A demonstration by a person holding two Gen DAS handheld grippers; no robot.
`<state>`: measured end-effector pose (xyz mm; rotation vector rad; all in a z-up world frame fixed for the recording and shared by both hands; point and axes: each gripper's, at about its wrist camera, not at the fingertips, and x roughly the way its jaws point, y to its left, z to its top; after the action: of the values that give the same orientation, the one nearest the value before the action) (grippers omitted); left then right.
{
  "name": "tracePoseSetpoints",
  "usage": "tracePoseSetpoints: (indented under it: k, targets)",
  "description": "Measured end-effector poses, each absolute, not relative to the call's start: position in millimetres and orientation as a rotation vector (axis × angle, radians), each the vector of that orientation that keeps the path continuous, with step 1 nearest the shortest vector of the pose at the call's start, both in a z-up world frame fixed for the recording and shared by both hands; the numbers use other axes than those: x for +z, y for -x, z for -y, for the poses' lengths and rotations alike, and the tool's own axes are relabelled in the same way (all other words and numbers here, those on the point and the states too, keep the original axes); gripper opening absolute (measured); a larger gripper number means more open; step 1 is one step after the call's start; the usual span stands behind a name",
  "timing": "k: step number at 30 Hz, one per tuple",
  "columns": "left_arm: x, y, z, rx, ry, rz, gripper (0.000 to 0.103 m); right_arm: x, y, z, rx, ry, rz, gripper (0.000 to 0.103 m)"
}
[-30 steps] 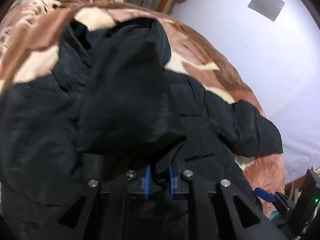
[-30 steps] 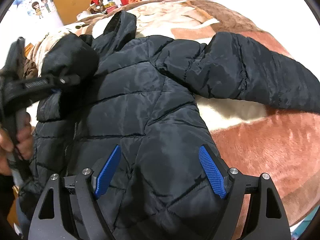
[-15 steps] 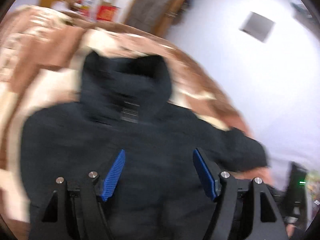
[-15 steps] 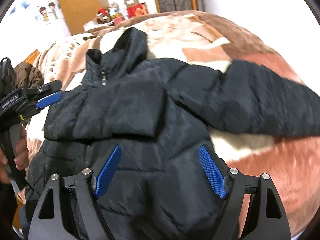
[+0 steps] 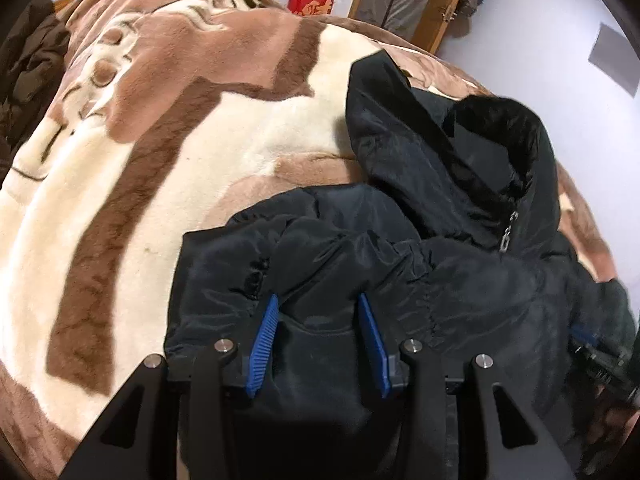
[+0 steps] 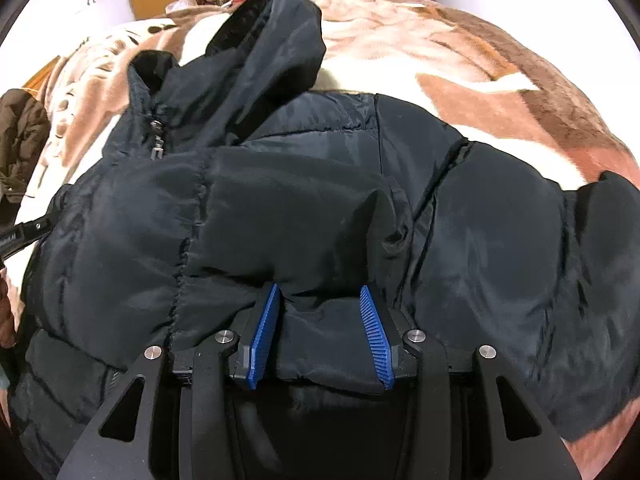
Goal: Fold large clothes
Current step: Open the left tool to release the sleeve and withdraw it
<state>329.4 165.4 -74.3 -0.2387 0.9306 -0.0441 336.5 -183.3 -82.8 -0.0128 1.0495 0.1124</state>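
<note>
black puffer jacket [image 6: 320, 208] on blanketed bed [image 5: 120, 160] | one sleeve folded across chest, other still out | left tongs [image 5: 318, 340], right tongs [image 6: 320, 332] just narrowing around padding | fold barely begun

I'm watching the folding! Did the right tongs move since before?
Yes. The right tongs moved forward toward the jacket's hood on the blanket, jaws just closing around a jacket fold.

A brown-and-cream blanket [image 5: 120, 200] spreads ahead; brown clothes [image 6: 18, 136] lie far left, a red box [image 5: 311, 3] and wooden door [image 5: 434, 4] beyond.
</note>
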Motion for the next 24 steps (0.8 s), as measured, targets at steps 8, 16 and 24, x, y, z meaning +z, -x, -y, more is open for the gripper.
tracePoseSetpoints:
  k: [8,16,24]
  targets:
    - [-66.9,-322.5,-162.1,-0.040,0.254,-0.920,0.043,-70.2,-336.8,183.7,0.100,0.016,-1.064,0.043]
    - [-47.5,-285.8,-174.3,-0.033,0.237,-0.875,0.043,-53.1,-317.3,195.9,0.130,-0.045,-1.003,0.043]
    - [-59.5,-281.7,-170.2,-0.001,0.240,-0.950,0.043,-57.6,-310.6,201.4,0.125,-0.063,-1.035,0.043]
